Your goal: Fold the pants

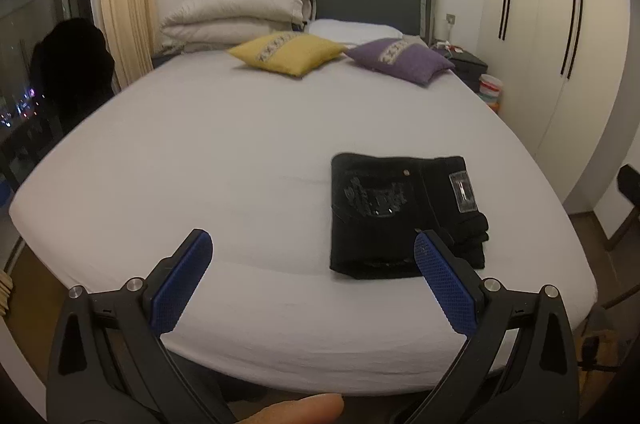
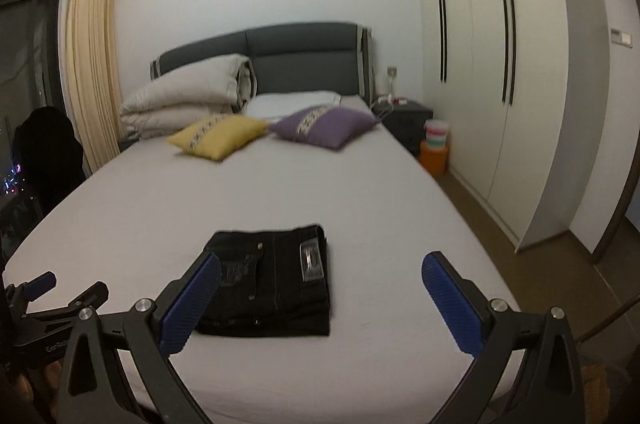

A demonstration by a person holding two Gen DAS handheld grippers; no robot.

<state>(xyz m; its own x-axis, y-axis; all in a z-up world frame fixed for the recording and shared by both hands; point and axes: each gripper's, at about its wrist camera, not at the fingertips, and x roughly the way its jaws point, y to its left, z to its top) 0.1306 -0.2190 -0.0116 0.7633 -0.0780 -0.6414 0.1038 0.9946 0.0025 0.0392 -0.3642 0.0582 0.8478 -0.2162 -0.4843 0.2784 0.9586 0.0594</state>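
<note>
Black pants [image 2: 268, 288] lie folded into a compact stack near the foot of the bed [image 1: 200, 143], both the left gripper [image 1: 314, 256] and right gripper [image 2: 322, 278] spread wide, empty. Thick, limp denim likely needs pinching through all layers at an edge.

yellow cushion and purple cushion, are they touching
Apart. The left wrist view shows a strip of sheet between the yellow cushion and the purple cushion.

both tongs, left [image 1: 312, 244] and right [image 2: 320, 266], gape wide, empty.
</note>
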